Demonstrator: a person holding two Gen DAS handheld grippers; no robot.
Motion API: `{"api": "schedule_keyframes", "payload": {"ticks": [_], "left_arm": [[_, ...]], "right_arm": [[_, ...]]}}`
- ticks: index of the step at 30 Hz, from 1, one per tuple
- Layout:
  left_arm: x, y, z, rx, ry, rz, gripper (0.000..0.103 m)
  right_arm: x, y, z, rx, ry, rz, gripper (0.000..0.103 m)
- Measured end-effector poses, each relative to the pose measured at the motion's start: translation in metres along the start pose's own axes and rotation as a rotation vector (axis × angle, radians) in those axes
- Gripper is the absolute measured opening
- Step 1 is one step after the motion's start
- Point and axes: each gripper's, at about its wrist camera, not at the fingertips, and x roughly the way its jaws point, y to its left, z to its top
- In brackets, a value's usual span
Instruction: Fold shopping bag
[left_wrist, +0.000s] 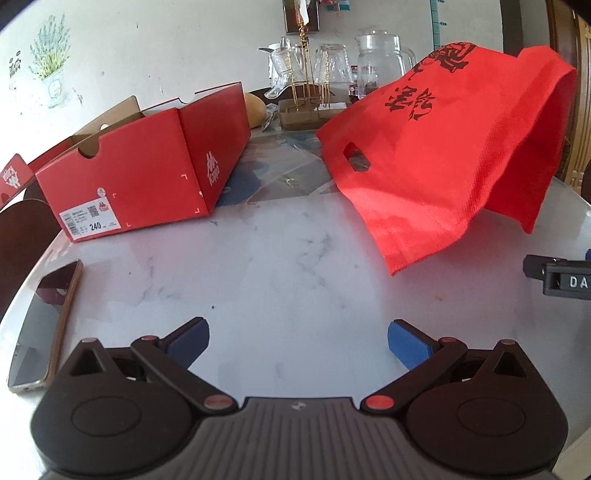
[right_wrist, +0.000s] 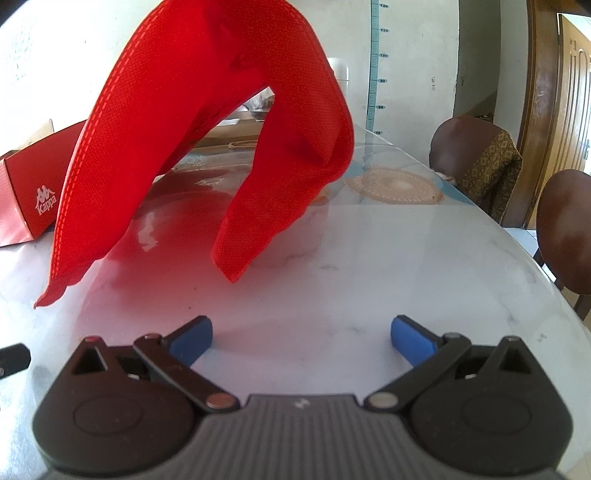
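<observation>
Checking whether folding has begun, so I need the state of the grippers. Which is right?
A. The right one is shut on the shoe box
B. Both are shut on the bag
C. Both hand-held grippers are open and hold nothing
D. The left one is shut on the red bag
C: the left hand-held gripper and the right hand-held gripper both have their blue pads spread over bare table, with the red shopping bag lying ahead of them, ungripped.

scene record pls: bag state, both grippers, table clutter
bag: red shopping bag, draped in an arch, lower edges on the marble table, unfolded
left gripper: open, empty, short of the bag
right gripper: open, empty, short of the bag
clutter: open red Kappa shoebox on the left, phone at the table's left edge, glass pitcher and glasses at the back
</observation>
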Motion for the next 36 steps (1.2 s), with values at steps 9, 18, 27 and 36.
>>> {"api": "schedule_keyframes", "payload": {"ticks": [9, 18, 27, 36], "left_arm": [[-0.012, 0.01, -0.011, -0.011, 0.011, 0.023, 0.103], [-0.022, 0.019, -0.018, -0.032, 0.01, 0.035, 0.103], [-0.029, 0.02, -0.022, -0.022, 0.007, 0.041, 0.103], [-0.031, 0.024, -0.025, -0.044, 0.01, 0.031, 0.103]], "right_arm": [[0.0, -0.001, 0.0, 0.0, -0.001, 0.001, 0.103], [-0.001, -0.001, 0.0, -0.001, -0.004, 0.003, 0.103], [-0.002, -0.001, -0.002, -0.001, -0.008, 0.004, 0.103], [-0.003, 0.0, -0.003, 0.0, -0.011, 0.003, 0.103]]}}
